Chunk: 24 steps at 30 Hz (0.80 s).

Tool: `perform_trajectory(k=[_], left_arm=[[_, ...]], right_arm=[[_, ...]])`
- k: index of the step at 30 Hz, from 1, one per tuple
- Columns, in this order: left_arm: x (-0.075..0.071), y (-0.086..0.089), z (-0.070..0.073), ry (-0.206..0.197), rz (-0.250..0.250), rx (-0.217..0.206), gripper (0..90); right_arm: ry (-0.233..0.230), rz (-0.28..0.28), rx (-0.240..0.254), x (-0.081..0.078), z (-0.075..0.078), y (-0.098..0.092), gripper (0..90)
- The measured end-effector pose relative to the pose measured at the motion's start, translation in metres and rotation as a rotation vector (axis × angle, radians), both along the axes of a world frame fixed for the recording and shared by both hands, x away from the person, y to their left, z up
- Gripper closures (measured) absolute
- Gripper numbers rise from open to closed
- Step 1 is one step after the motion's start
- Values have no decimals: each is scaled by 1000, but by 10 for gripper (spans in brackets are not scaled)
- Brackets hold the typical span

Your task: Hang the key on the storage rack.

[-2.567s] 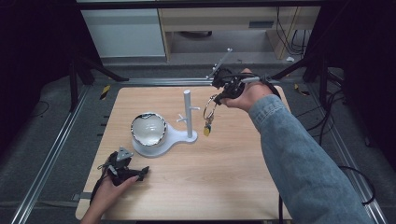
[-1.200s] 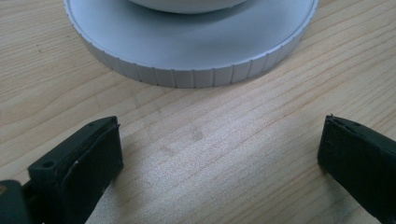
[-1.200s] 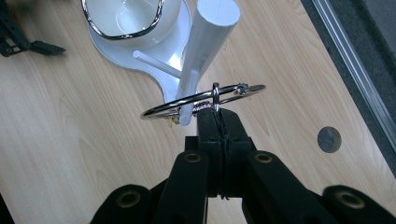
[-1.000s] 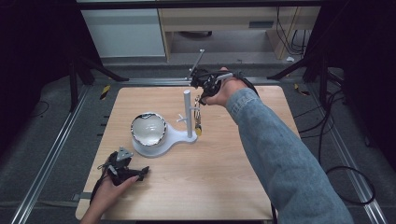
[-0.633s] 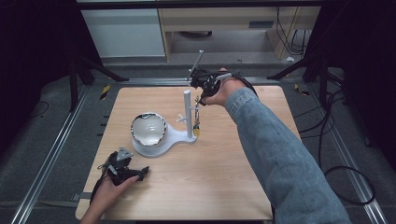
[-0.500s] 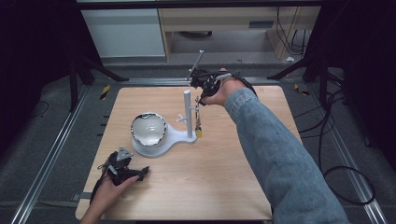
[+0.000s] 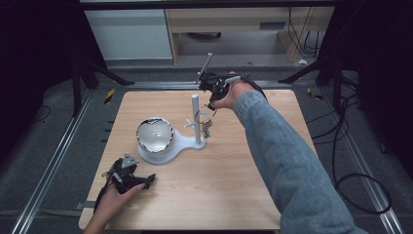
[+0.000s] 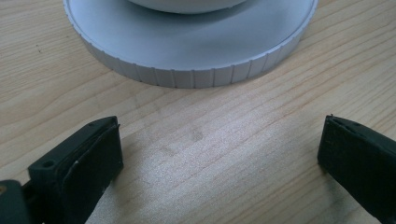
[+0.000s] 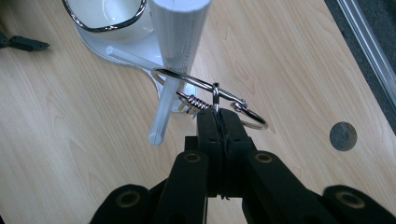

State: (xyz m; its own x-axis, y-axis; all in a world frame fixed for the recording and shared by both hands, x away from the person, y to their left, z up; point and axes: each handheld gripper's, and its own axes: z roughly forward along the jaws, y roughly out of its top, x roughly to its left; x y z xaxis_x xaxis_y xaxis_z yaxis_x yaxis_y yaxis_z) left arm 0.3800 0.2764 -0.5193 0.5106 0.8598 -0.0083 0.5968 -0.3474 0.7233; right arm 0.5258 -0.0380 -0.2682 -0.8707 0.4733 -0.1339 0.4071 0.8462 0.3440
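Observation:
A white stand has a round base point(image 7: 182, 142) and an upright post point(image 7: 196, 117) with short pegs. A metal-rimmed white bowl point(image 7: 155, 135) sits on the base. My right gripper point(image 7: 211, 106) is by the top of the post, shut on a metal key ring point(image 9: 205, 95). The ring lies across one peg point(image 9: 163, 112) beside the post point(image 9: 180, 32) and seems looped over it. Small keys point(image 7: 207, 129) dangle below. My left gripper point(image 7: 145, 181) rests on the table at the front left, open and holding nothing. Its own view has its fingertips point(image 8: 88, 158) wide apart before the base point(image 8: 187, 51).
The wooden table point(image 7: 243, 185) has a round hole point(image 9: 343, 135) near its right side. Metal rails point(image 7: 53, 161) run along the floor on both sides. Cables point(image 7: 355, 161) lie on the floor at the right. Shelving point(image 7: 219, 24) stands behind the table.
Since the earliest frame, my right gripper has carried the key ring left to the post. Over the last second it has barely moved. The left gripper has stayed put.

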Motion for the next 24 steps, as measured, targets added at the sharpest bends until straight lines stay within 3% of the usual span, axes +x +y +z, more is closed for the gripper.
perform_trajectory(k=[19, 24], left_arm=[[0, 0, 0, 0, -1, 0, 0], [0, 0, 0, 0, -1, 0, 0]], right_arm=[[47, 15, 20, 9, -15, 5, 885], [33, 17, 40, 8, -12, 3, 808]])
